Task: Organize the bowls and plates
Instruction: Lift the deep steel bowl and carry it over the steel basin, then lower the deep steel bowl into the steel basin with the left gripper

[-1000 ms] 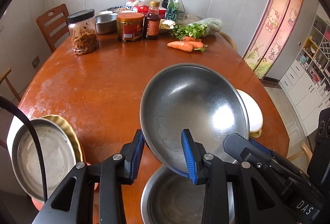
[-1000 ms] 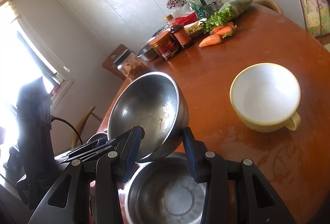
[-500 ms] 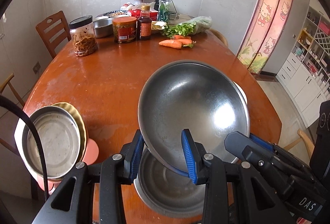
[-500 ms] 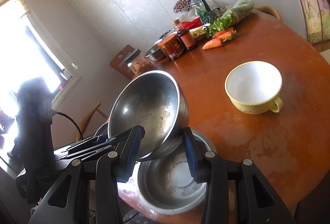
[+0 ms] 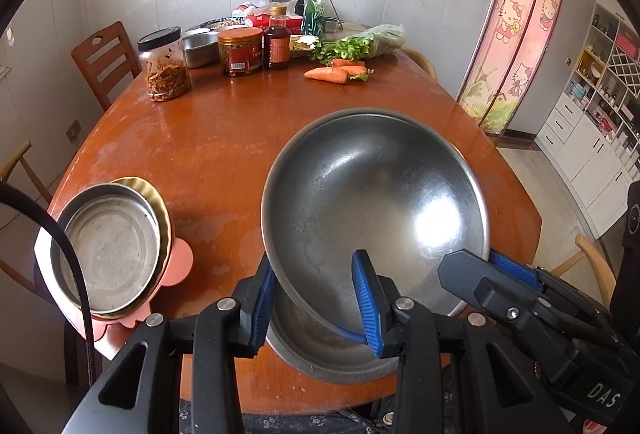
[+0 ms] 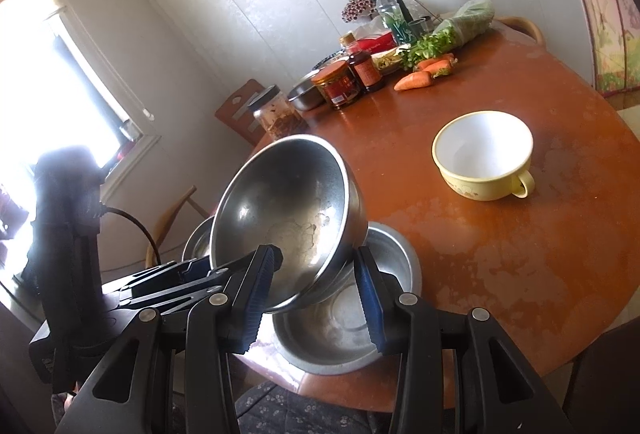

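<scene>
Brown surface low in frame: both tongs, left and right, pinch one steel bowl over another bowl; yellow cup waits at right.

My left gripper has black angular arms with silver screw heads behind its ribbed blue pads. A black cable loops left of it. My right gripper is built the same, and "DAS" is printed white on its body. Below the claws I see dark floral-print clothing.
</scene>
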Action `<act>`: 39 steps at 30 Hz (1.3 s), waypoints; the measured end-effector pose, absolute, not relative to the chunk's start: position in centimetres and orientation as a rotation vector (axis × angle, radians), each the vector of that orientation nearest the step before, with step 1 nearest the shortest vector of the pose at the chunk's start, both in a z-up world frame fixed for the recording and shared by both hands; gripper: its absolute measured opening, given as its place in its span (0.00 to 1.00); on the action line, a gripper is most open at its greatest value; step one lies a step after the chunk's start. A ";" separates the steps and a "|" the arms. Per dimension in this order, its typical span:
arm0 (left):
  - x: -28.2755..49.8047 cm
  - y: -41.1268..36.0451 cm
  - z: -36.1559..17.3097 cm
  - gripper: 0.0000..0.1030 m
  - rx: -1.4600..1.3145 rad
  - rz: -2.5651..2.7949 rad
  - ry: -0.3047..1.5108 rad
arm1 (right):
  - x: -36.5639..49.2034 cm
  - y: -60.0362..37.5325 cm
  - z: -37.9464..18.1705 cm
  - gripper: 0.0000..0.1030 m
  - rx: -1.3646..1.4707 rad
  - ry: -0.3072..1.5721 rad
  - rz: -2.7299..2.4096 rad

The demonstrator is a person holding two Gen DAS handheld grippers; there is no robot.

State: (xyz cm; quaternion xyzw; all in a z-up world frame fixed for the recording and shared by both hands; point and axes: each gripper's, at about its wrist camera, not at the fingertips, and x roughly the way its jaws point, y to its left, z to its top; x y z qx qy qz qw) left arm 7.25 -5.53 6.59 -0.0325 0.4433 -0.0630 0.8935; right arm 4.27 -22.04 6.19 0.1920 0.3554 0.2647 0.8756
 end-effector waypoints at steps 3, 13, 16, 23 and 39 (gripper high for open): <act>6.8 -5.4 6.5 0.36 -0.066 -0.130 0.925 | 3.6 -22.0 6.3 0.42 0.393 0.738 0.558; 5.5 -5.2 6.2 0.36 -0.068 -0.138 0.937 | 2.2 -21.8 5.9 0.43 0.381 0.763 0.570; 5.3 -5.2 5.9 0.36 -0.065 -0.141 0.946 | 1.8 -21.8 5.7 0.43 0.378 0.772 0.572; 4.8 -5.4 4.9 0.36 -0.060 -0.144 0.961 | 1.2 -21.6 5.2 0.43 0.359 0.785 0.567; 5.3 -5.5 2.4 0.36 -0.058 -0.149 1.018 | 1.4 -21.0 3.2 0.43 0.300 0.835 0.543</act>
